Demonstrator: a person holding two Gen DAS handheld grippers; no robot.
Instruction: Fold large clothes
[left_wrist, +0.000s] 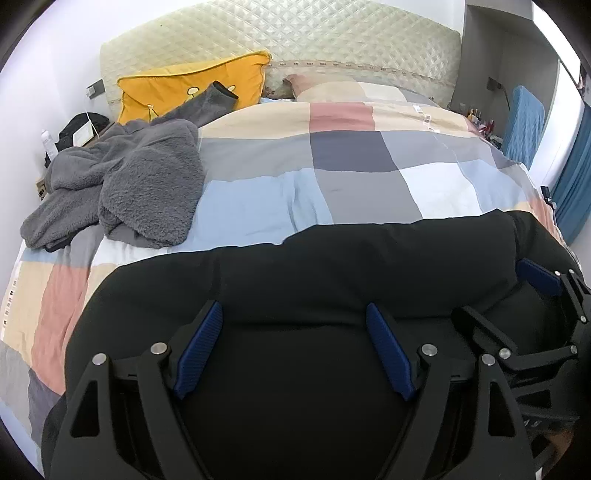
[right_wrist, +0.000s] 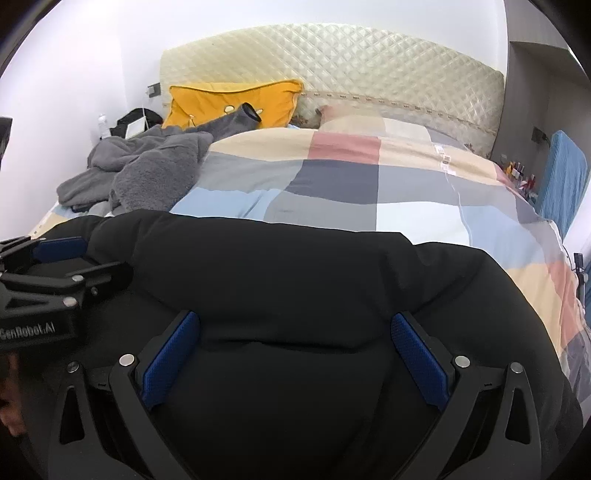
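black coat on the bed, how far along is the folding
Done: the black coat lies on the checked duvet with a thick rounded far edge, which may be a first fold. In hand: nothing; the left gripper and right gripper sit above it, pads apart, gripping nothing. Left: any further folds, and the grey fleece garment is still in a crumpled heap.

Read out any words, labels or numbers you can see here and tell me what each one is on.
"GenRobot.AI": white lettering on the body of the left gripper, its first letter cut off at the frame edge.
White tags on the patchwork duvet: too small to read.
Bottles beside the blue chair: labels too blurred.
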